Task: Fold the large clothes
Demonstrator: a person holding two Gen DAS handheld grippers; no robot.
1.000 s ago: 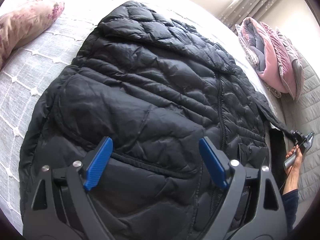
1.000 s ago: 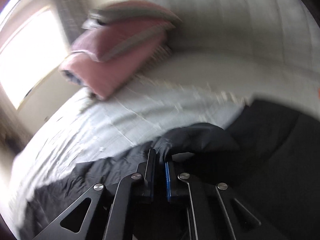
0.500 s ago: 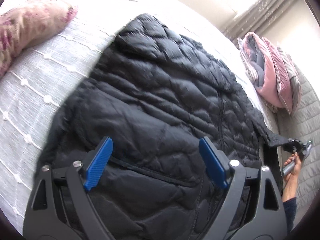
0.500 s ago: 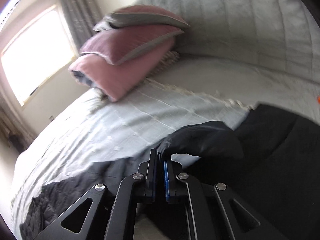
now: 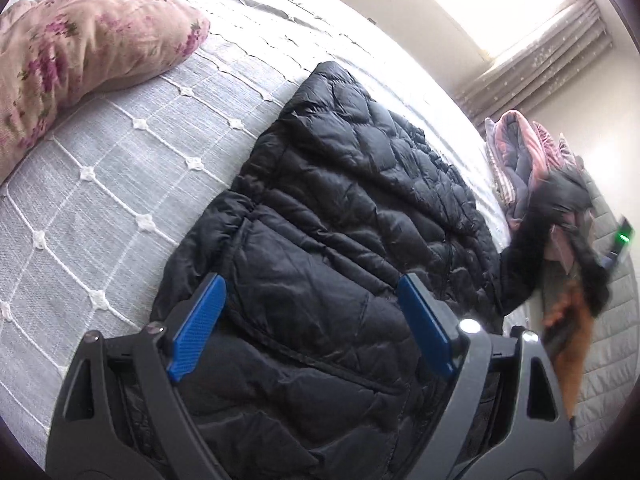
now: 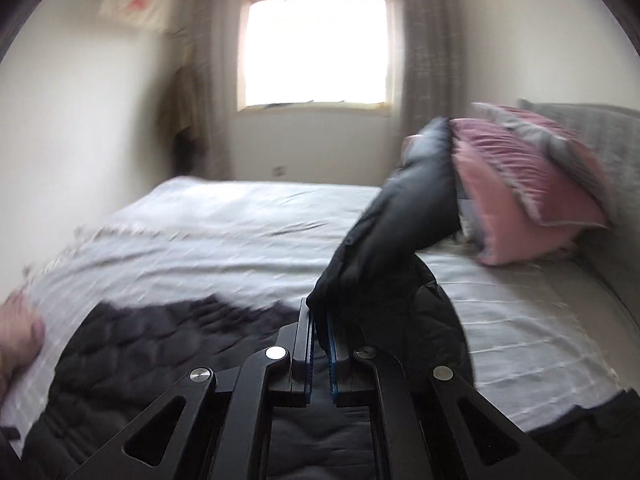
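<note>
A black quilted puffer jacket lies spread on the bed. My left gripper is open and empty, hovering over the jacket's lower part with blue pads on either side. My right gripper is shut on the jacket's sleeve and holds it lifted above the bed; the sleeve stands up and flops to the right. In the left wrist view the raised sleeve shows at the far right, blurred, with the hand below it.
The bed has a grey-white patterned cover. A floral pillow lies at the far left. Pink and grey cushions are stacked by the grey headboard. A window is behind the bed.
My right gripper has lifted the sleeve up off the bed and swung toward the window. My left gripper has drawn back and shifted, so more bed cover shows on the left.
</note>
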